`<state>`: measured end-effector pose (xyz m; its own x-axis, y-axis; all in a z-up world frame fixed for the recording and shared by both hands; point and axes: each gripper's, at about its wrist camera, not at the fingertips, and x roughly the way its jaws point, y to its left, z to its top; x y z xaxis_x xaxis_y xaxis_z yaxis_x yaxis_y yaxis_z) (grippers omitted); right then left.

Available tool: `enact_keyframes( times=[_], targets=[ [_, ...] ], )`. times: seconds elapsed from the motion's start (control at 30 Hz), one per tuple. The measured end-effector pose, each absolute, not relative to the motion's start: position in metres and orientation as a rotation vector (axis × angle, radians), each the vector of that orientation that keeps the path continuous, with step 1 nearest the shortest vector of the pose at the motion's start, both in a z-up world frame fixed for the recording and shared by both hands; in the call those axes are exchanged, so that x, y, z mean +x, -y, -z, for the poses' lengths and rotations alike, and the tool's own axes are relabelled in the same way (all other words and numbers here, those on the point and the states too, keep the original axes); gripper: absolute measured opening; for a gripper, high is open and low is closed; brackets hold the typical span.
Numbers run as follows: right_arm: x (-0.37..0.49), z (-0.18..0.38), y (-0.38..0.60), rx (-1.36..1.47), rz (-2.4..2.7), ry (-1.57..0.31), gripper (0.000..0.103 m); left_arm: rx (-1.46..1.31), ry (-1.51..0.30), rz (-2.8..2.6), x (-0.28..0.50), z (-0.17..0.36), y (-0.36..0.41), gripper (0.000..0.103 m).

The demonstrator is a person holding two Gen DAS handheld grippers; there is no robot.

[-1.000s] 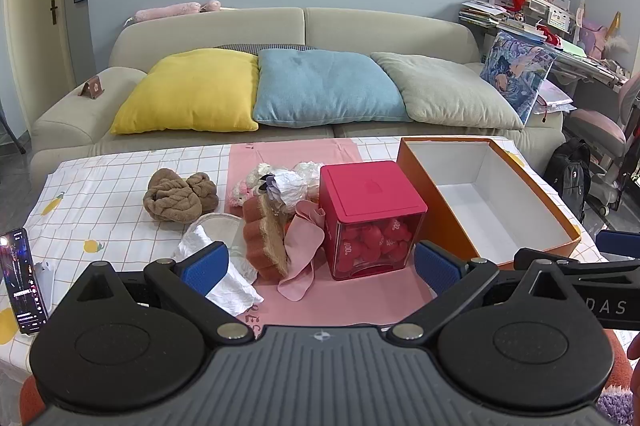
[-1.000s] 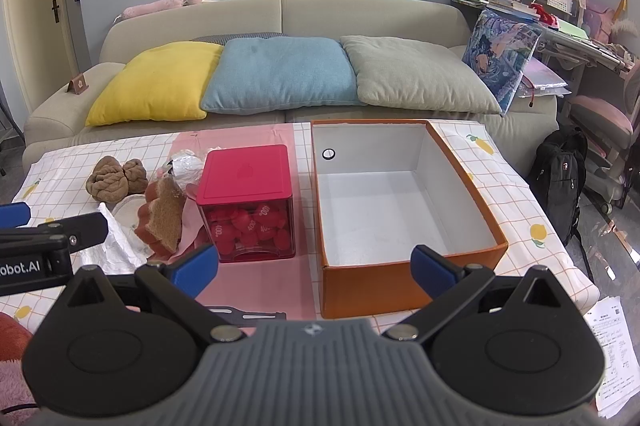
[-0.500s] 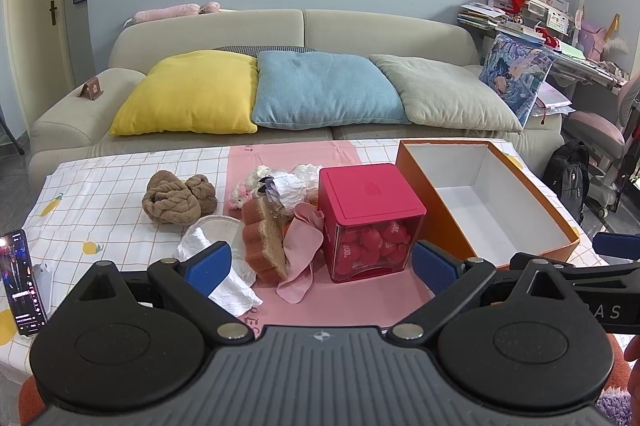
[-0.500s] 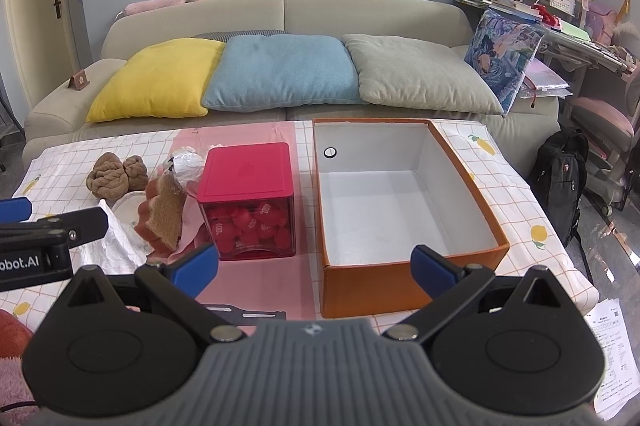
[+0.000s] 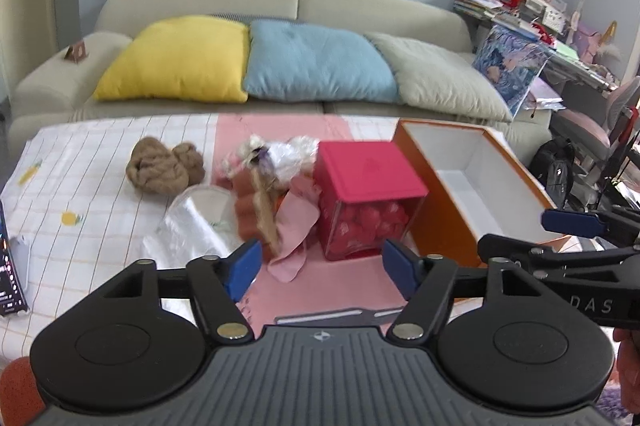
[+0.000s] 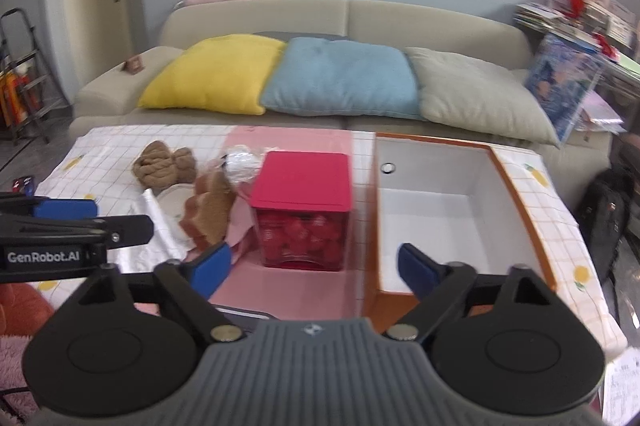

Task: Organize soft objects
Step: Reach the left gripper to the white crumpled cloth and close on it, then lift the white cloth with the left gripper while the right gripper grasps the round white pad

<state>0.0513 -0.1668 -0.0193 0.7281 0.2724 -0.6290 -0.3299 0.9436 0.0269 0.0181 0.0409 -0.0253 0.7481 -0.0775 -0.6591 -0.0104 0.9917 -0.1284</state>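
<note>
A pile of soft things lies mid-table: a brown knitted bundle (image 5: pixel 164 167) (image 6: pixel 164 165), a brown toast-shaped plush (image 5: pixel 256 205) (image 6: pixel 208 209), a pink cloth (image 5: pixel 296 226) and a white crinkly bundle (image 5: pixel 288 155). A red-lidded clear box of red soft balls (image 5: pixel 368 197) (image 6: pixel 304 214) stands beside an empty orange box (image 5: pixel 472 181) (image 6: pixel 440 209). My left gripper (image 5: pixel 322 266) is open and empty in front of the pile. My right gripper (image 6: pixel 314 268) is open and empty in front of the red box.
A clear plastic bag with a round white lid (image 5: pixel 200 222) lies left of the pile. A phone (image 5: pixel 8 266) lies at the table's left edge. A sofa with yellow, blue and grey cushions (image 6: pixel 340 77) stands behind the table. A cluttered desk (image 5: pixel 540 25) is at the right.
Both grippers have moved forward toward the table's objects and both views now look blurred. The jaws of both stand narrower than before, still open. The objects have not moved.
</note>
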Motion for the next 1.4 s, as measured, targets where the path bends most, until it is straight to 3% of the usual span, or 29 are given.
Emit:
enact_keyframes(
  times=[0.1,0.3,0.33,0.43,0.57,0.93,1.13,1.2,1.3,1.4],
  targets=[
    [0.063,0.026,0.155,-0.087,-0.39,-0.703,0.069,-0.148,-0.764,0.028,0.022,0.036,-0.054,0.07],
    [0.086,0.05,0.127,-0.132,-0.462,-0.755,0.052,-0.253,-0.846,-0.05,0.032,0.057,-0.091,0.068],
    [0.09,0.055,0.122,-0.136,-0.47,-0.769,0.052,-0.27,-0.851,-0.067,0.035,0.06,-0.096,0.069],
    [0.101,0.072,0.109,-0.156,-0.489,-0.802,0.052,-0.298,-0.853,-0.129,0.047,0.07,-0.108,0.088],
    [0.113,0.093,0.093,-0.196,-0.505,-0.833,0.052,-0.307,-0.873,-0.218,0.07,0.086,-0.12,0.095],
    [0.137,0.13,0.068,-0.249,-0.512,-0.9,0.055,-0.422,-0.919,-0.374,0.114,0.142,-0.134,0.096],
    [0.143,0.138,0.063,-0.246,-0.539,-0.908,0.056,-0.341,-0.919,-0.389,0.128,0.156,-0.132,0.072],
    [0.144,0.139,0.06,-0.252,-0.543,-0.913,0.056,-0.325,-0.929,-0.381,0.13,0.162,-0.134,0.048],
    [0.146,0.143,0.056,-0.255,-0.547,-0.931,0.056,-0.302,-0.918,-0.357,0.127,0.163,-0.135,0.026],
    [0.146,0.145,0.053,-0.266,-0.555,-0.939,0.056,-0.303,-0.892,-0.333,0.12,0.155,-0.138,0.012]
  ],
)
